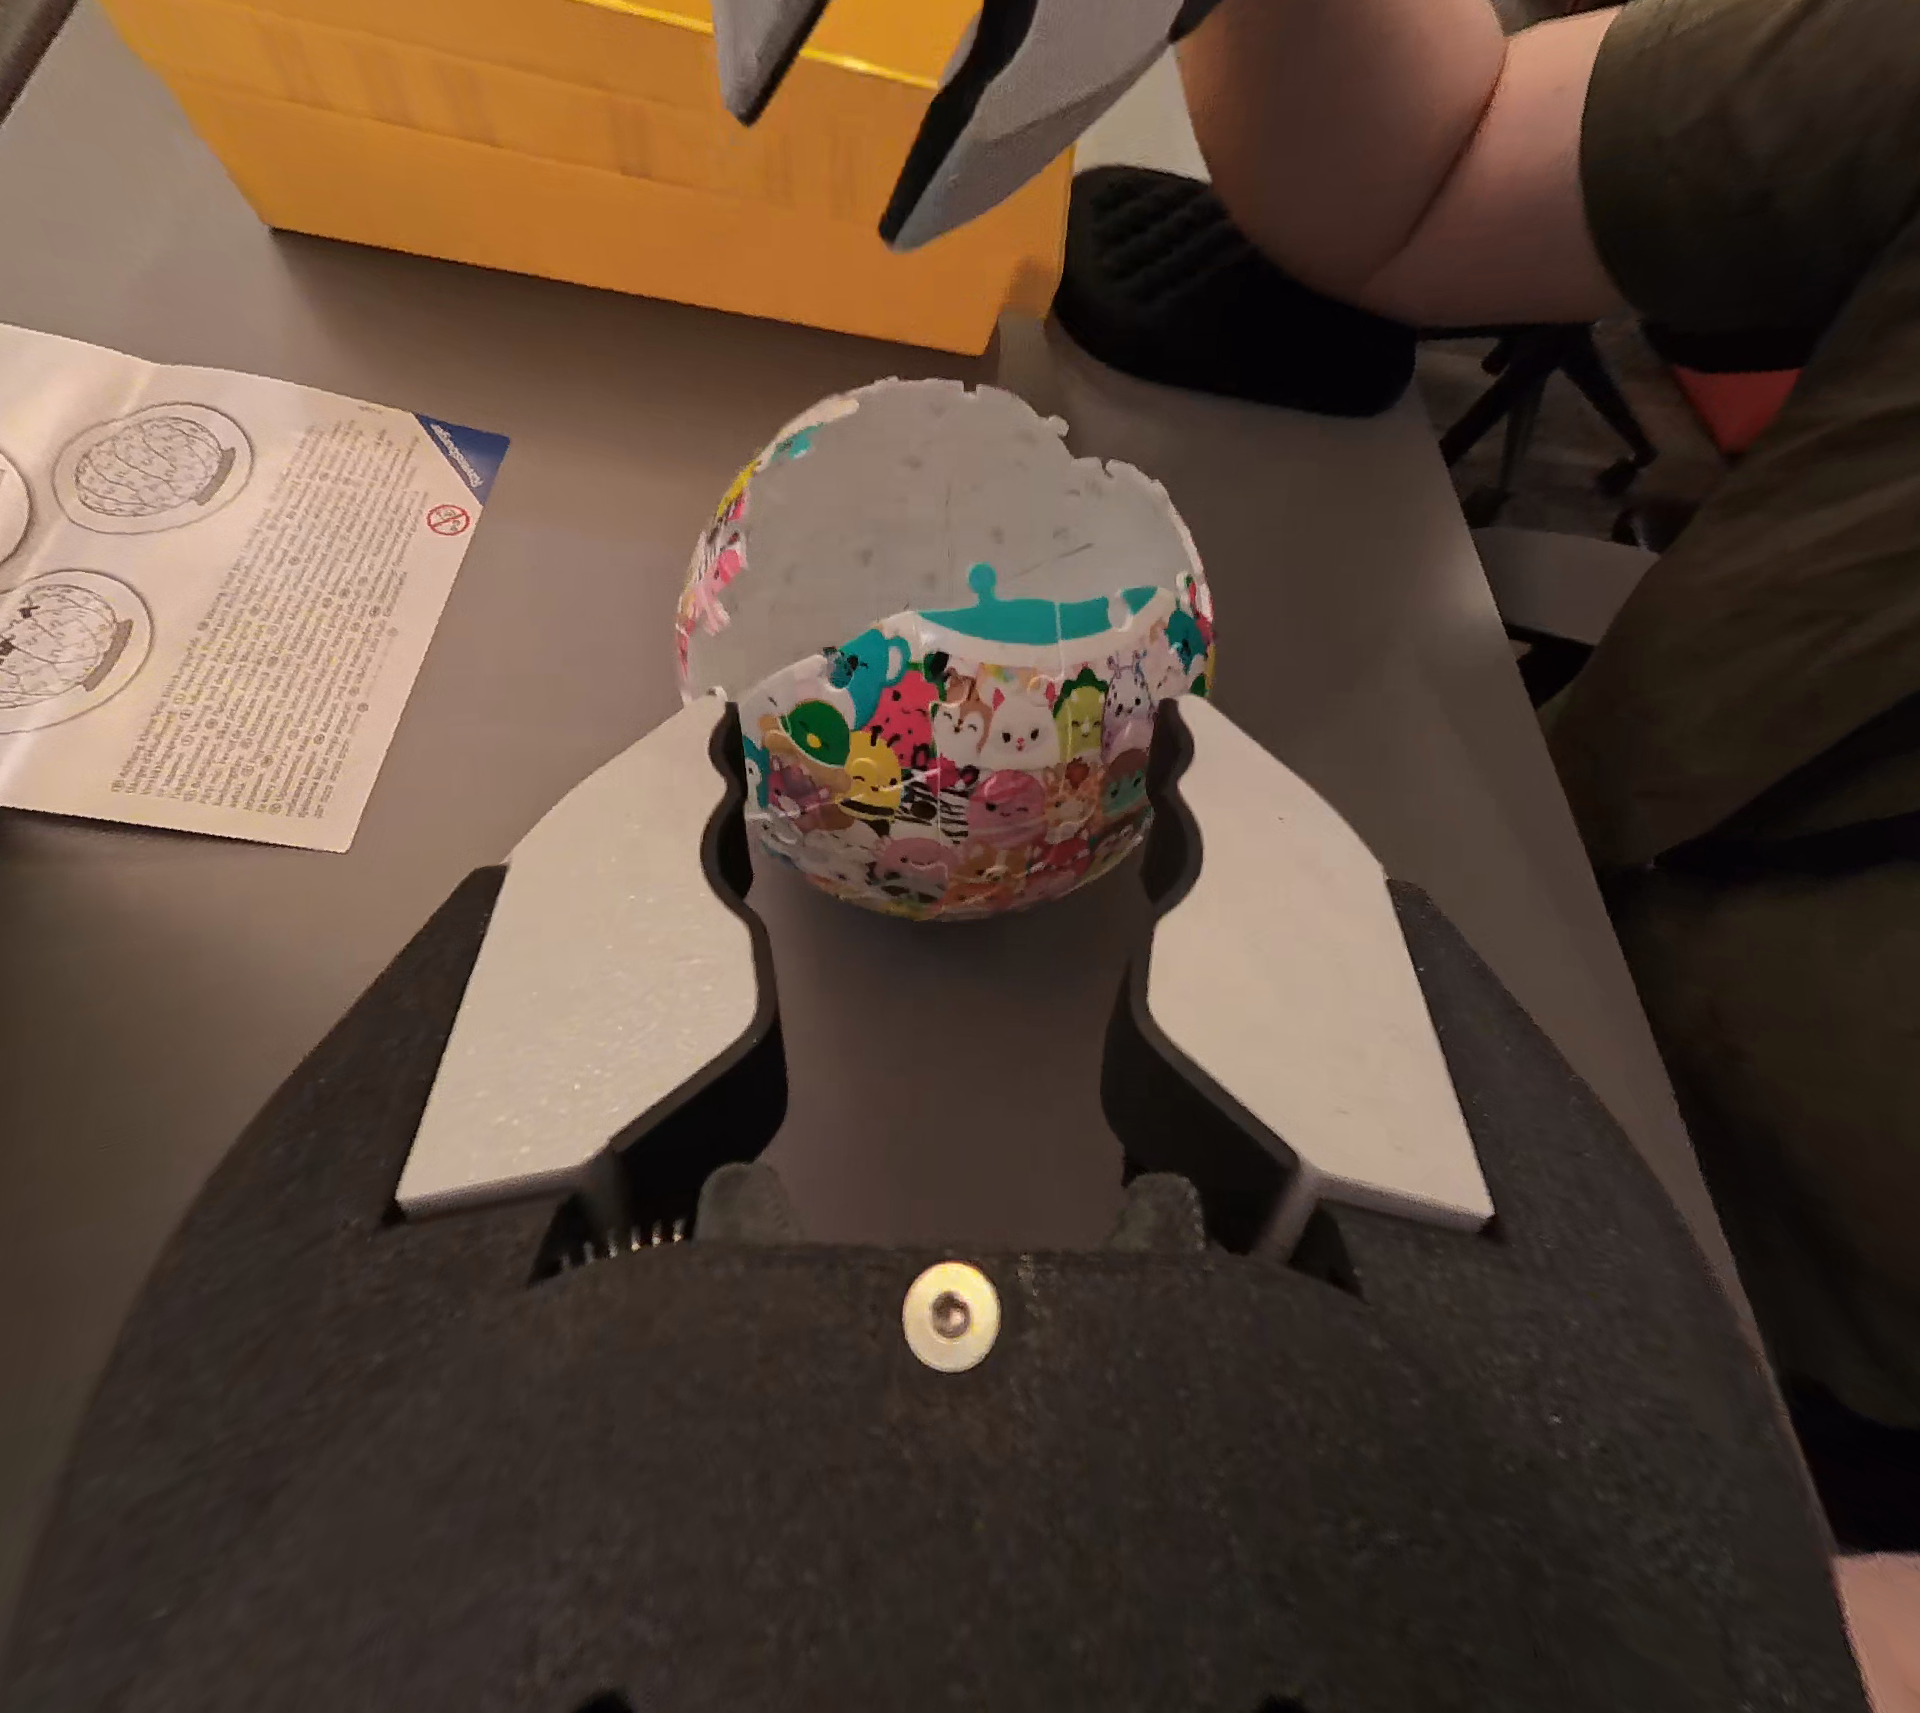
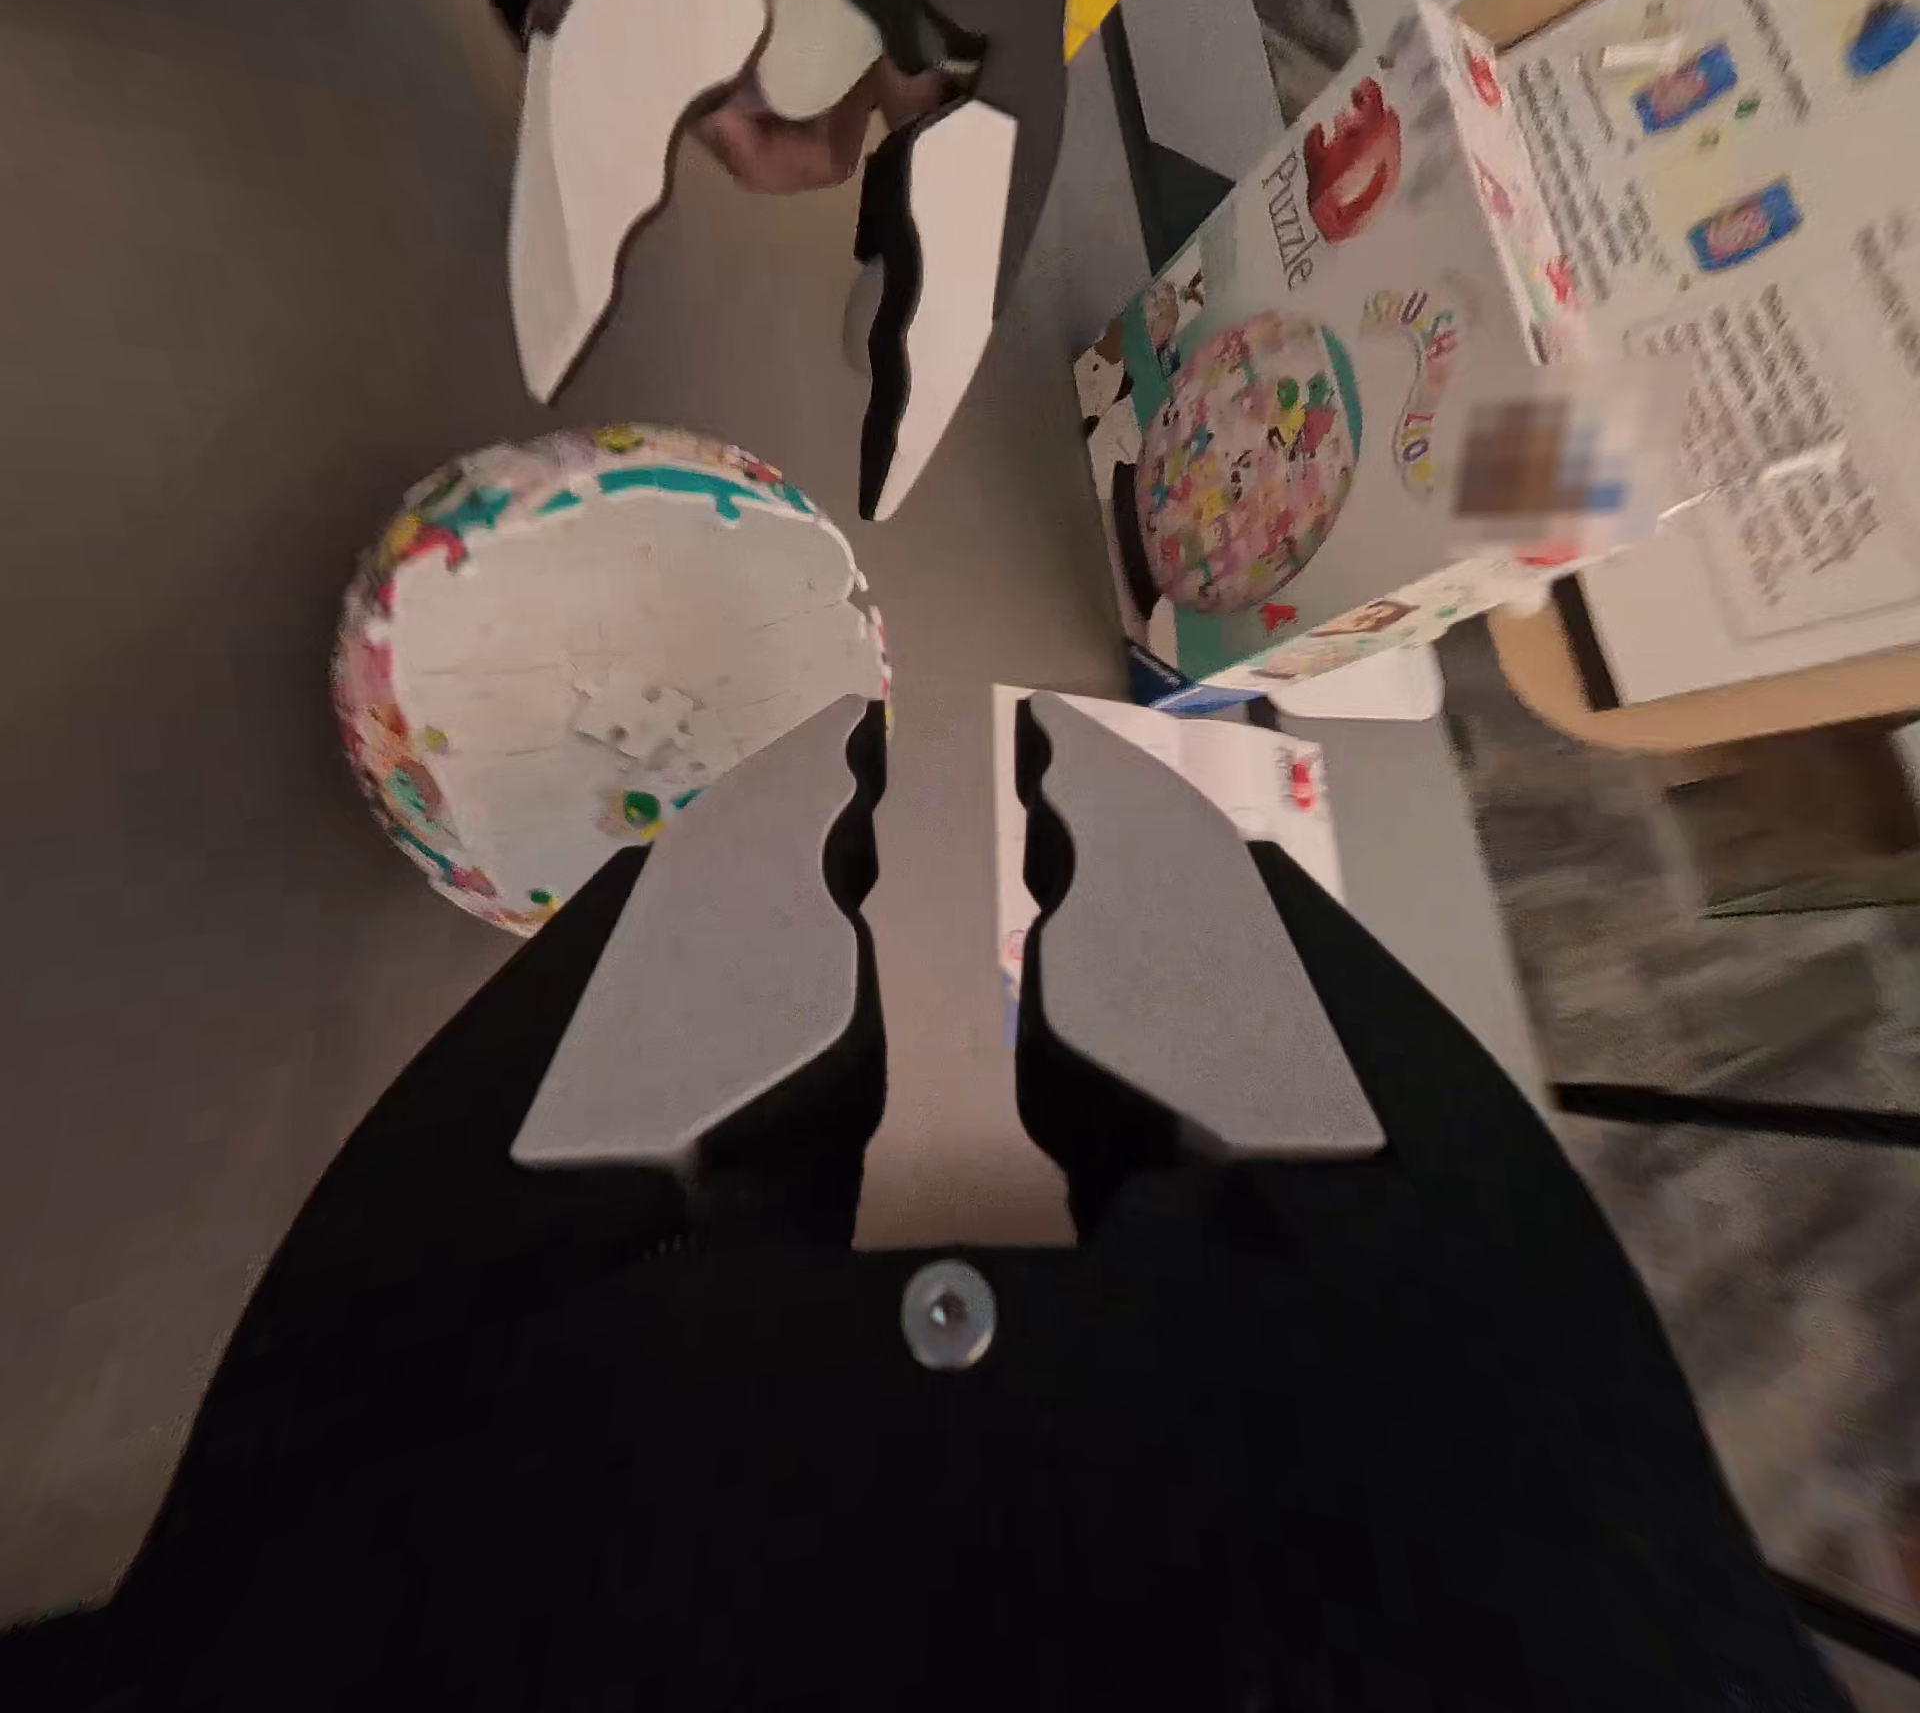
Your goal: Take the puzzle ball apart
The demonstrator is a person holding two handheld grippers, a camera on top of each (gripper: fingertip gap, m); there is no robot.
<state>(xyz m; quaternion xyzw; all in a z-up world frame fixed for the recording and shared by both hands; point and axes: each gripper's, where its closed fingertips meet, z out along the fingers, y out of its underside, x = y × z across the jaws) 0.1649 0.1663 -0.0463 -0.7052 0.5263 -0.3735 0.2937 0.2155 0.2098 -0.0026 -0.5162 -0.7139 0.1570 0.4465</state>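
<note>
Grey-fingered left gripper (image 1: 945, 728) has jaws spread beside the half-open puzzle ball (image 1: 940, 676); right gripper (image 2: 951, 718) jaws parted, empty.

A dark grey bench (image 1: 312, 988) fills most of both views under warm indoor light. Off its right edge stands a black mesh office chair (image 1: 1195, 281) on a mottled grey carpet floor (image 2: 1714, 1248). A light wooden-edged table (image 2: 1714, 707) stands nearby.

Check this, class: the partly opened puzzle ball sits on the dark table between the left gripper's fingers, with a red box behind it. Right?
Not quite. In the left wrist view the box is yellow. The puzzle ball does sit on the dark table between the left gripper's fingers.
</note>
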